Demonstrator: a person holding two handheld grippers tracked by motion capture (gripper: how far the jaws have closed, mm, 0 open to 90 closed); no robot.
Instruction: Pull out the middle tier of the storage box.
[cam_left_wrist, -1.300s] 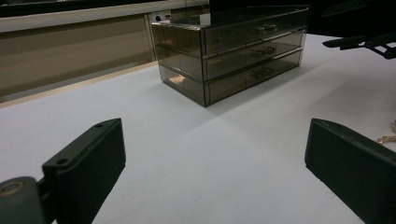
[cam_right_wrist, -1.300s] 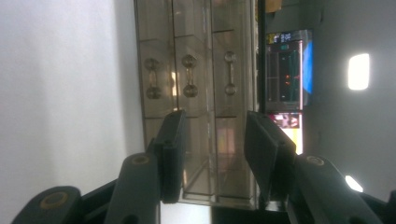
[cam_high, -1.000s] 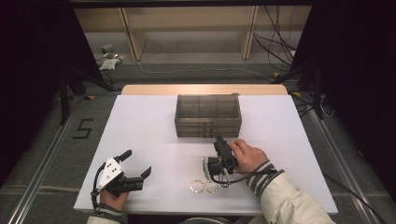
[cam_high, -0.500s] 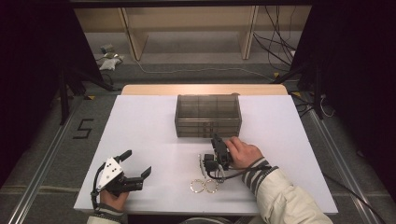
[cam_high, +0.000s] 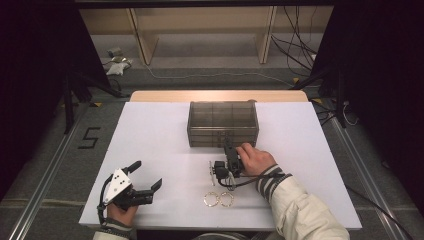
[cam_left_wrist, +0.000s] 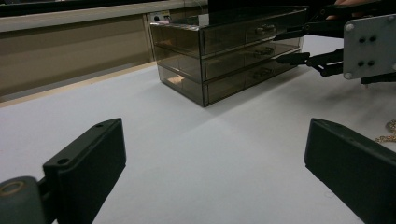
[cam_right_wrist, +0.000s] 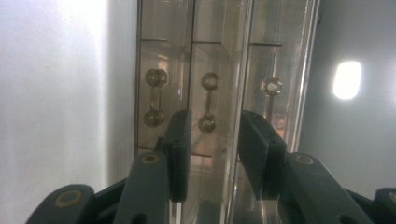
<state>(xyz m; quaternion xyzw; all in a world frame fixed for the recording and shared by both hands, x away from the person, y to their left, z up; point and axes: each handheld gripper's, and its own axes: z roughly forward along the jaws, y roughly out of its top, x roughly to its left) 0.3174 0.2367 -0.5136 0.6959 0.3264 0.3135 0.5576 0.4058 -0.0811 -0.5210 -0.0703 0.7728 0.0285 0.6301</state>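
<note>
The right gripper (cam_right_wrist: 212, 149) has been narrowing its jaws, which stand a little apart with the middle drawer's small brass bar handle (cam_right_wrist: 208, 101) just ahead, not yet between them; nothing is gripped. Against the earlier high views the hand has crept toward the smoky transparent three-drawer plastic box (cam_high: 223, 123) at the far middle of the white tabletop (cam_high: 150, 140), so a pull on that drawer looks imminent. Two gold hoop rings (cam_high: 218, 199) lie near the front edge. At near left, the left gripper (cam_high: 145, 187) rests wide open, empty.
</note>
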